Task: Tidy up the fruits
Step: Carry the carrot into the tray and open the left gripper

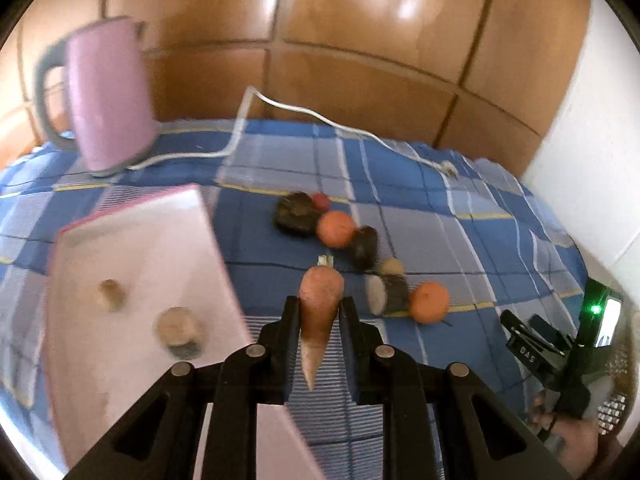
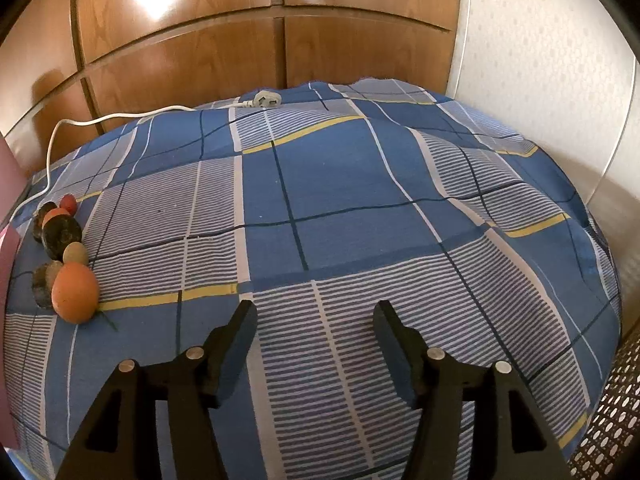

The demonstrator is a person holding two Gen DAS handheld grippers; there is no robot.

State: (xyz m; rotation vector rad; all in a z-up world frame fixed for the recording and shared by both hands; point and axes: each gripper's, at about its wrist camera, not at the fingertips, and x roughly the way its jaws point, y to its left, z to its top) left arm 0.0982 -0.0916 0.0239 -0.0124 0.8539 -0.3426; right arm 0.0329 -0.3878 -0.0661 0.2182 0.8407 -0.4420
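Carrot orange, tapered, pale tip, clamped upright.

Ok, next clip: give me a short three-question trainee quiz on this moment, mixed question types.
1. True or false: the left gripper is shut on the carrot.
2. The white tray holds: A) two small items B) an orange C) nothing.
3. Fill in: the right gripper is ____ over the blue plaid cloth.

Key: 1 true; 2 A; 3 open. The oranges lie on the cloth, right of the tray.
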